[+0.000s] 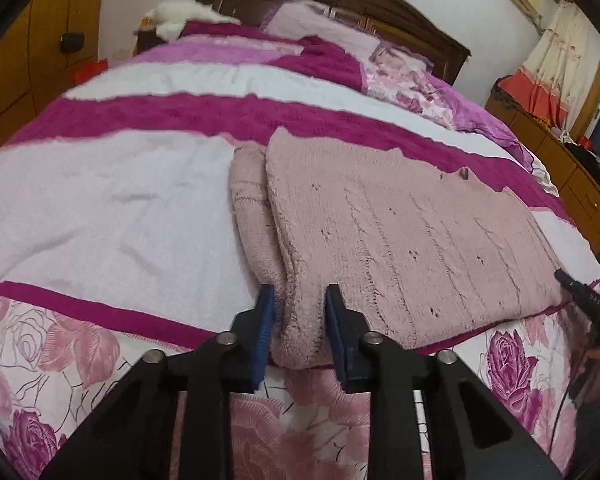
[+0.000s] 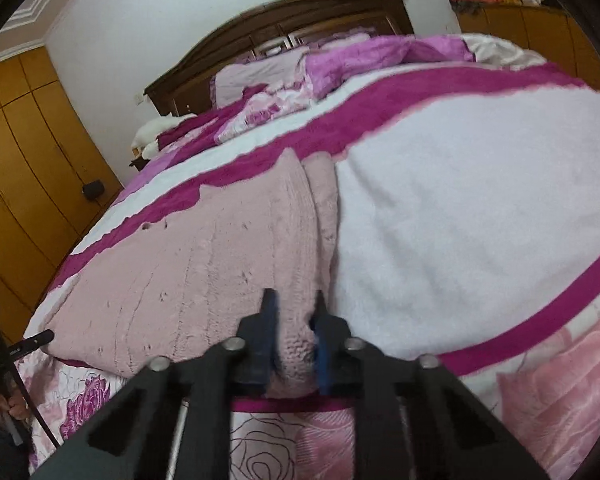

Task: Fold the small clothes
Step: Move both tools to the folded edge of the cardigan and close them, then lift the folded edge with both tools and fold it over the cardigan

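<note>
Sweater (image 1: 400, 232) lay flat near bed's (image 1: 112, 200) foot edge; left gripper (image 1: 300, 320) and right gripper (image 2: 294, 320) each pinched a near corner, probably to fold it away.

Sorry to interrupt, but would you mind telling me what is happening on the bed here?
A person is folding a fuzzy pale pink knitted sweater on the magenta-and-white striped blanket with two handheld grippers. The left gripper and right gripper each pinch a near corner of the sweater's near edge. It lies flat, side parts tucked under; the lift has not begun.
</note>
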{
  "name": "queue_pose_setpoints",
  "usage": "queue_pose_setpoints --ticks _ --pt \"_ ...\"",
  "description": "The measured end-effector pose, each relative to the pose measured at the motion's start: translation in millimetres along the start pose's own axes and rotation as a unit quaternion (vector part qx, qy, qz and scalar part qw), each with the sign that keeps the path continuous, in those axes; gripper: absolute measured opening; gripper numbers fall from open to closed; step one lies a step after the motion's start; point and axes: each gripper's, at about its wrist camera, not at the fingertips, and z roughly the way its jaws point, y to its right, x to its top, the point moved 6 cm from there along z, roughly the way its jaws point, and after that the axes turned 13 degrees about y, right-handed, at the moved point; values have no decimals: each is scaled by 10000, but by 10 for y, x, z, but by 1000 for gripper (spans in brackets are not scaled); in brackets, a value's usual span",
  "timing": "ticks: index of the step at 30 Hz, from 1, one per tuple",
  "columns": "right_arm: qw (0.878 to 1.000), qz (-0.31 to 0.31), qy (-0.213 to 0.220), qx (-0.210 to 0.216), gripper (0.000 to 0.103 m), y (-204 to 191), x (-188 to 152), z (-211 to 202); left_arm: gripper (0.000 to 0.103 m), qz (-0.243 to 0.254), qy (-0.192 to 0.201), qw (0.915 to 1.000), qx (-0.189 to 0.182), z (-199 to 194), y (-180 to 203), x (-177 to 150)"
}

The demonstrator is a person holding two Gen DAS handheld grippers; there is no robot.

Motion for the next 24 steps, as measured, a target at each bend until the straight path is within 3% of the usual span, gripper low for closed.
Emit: queue_pose_setpoints --ticks 6,11,14,16,17,24 --pt "9999 72 143 -24 10 47 7 -260 0 -20 122 9998 -139 -119 -34 -59" --pt "9999 108 4 -47 11 98 -105 -271 0 -14 143 9998 -103 -185 -104 -116" --pt "9998 189 -97 31 23 115 -100 -231 0 -67 76 9998 -155 -194 -128 -154" --pt "9992 334 -93 200 54 141 -70 -233 0 -224 63 9994 -275 -201 -138 -141" --pt "9984 459 -41 321 61 172 -45 -246 0 -307 55 9990 -310 -199 -144 -132" --pt "9871 1314 -7 911 65 400 33 -170 0 -518 -81 9980 -344 -133 -109 -59"
